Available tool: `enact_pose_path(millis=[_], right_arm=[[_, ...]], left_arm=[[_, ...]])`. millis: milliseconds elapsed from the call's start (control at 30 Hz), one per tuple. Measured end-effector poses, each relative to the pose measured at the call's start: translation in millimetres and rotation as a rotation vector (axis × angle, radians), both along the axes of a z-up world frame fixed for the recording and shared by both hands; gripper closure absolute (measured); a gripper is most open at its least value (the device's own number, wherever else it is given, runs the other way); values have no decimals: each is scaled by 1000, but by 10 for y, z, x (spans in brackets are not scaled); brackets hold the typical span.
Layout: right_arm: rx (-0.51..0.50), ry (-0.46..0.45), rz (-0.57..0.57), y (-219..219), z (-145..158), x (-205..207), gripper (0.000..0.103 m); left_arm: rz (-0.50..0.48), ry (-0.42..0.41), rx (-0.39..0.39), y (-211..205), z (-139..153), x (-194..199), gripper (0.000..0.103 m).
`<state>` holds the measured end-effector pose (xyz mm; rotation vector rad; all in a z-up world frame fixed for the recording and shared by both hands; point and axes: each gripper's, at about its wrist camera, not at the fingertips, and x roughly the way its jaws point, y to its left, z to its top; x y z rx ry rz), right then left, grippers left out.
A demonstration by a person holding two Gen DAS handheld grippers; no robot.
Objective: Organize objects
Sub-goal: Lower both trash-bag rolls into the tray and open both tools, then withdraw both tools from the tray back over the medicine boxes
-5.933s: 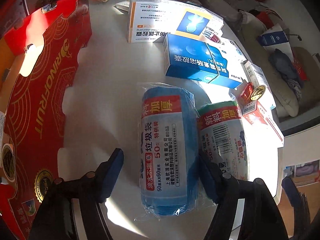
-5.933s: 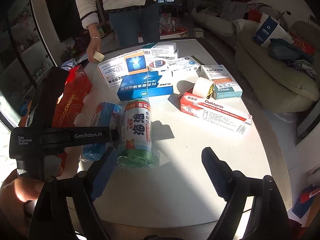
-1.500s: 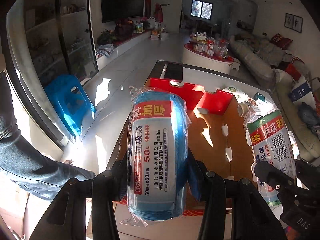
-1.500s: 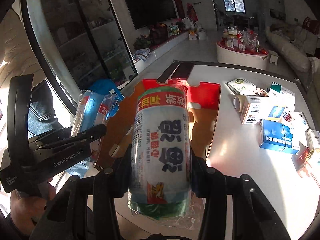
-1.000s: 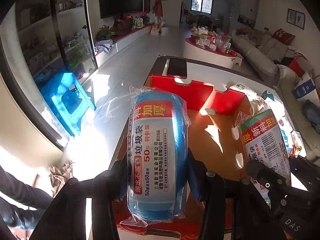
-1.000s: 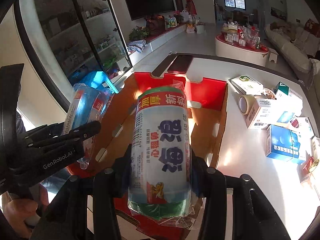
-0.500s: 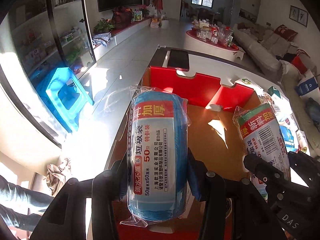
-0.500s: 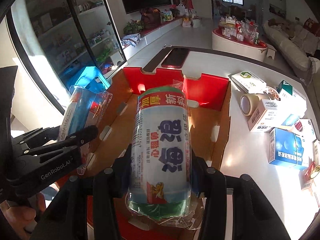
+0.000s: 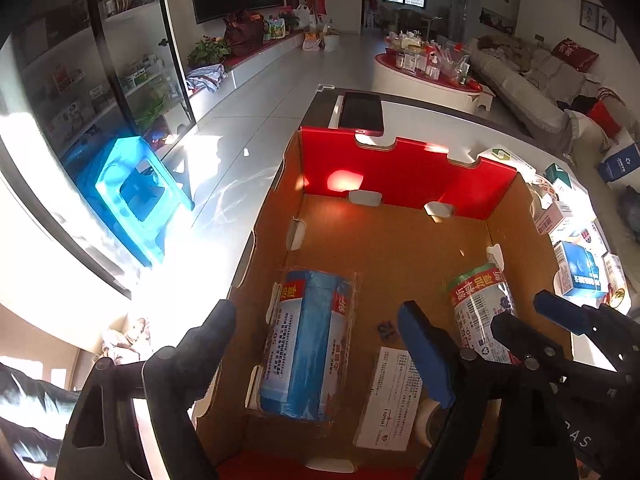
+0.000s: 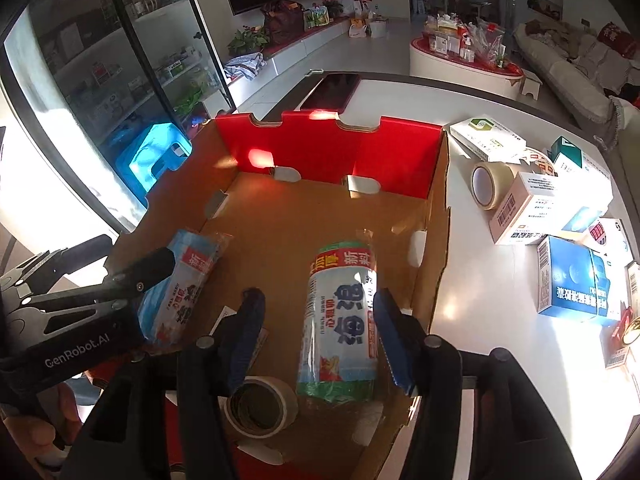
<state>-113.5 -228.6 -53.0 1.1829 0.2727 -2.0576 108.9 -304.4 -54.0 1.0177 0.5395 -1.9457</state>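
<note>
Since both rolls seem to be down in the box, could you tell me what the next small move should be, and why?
Probably lift both grippers clear: the blue roll and green roll lie in the cardboard box, and the left gripper and right gripper are opening.

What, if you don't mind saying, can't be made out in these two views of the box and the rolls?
- Left wrist view: the tape roll in the box is mostly hidden by the left gripper finger.
- Right wrist view: the blue roll is partly covered by the left gripper.
- Left wrist view: print on the paper slip is too small to read.
</note>
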Motion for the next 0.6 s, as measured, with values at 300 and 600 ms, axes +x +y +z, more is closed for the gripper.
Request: enact_pose_path(millis=[300, 600], right_arm=[[-103, 19, -58, 513, 275, 188, 45], [-177, 12, -163, 1262, 443, 293, 37]], left_arm=[[-43, 16, -11, 309, 139, -28, 16], [-135, 22, -47, 819, 364, -227, 16]])
